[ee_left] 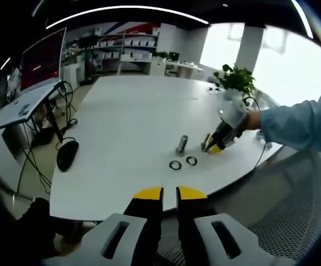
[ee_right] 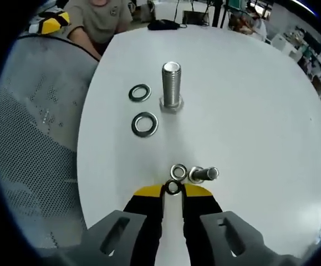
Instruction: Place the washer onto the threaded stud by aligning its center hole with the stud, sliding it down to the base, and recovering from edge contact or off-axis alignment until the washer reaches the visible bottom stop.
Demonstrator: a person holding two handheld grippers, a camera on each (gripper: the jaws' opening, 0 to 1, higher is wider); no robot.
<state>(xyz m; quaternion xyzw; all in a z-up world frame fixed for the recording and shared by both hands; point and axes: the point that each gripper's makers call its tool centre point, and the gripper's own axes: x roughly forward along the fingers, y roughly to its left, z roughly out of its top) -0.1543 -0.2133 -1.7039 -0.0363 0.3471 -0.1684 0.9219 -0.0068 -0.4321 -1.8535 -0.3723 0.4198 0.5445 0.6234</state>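
White table: right hand-held gripper pinches a small washer; level it, then center over the far upright stud.

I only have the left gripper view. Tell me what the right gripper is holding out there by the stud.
Observer: In the right gripper view, the right gripper pinches a small washer at its fingertips.
Operator: Report what lies near it.
Observer: A second small washer and a small bolt on its side lie on the table just ahead of the fingers.
Operator: Check the stud.
Observer: The stud stands upright on its hex head, bare, with the far larger washer and near larger washer flat beside it.
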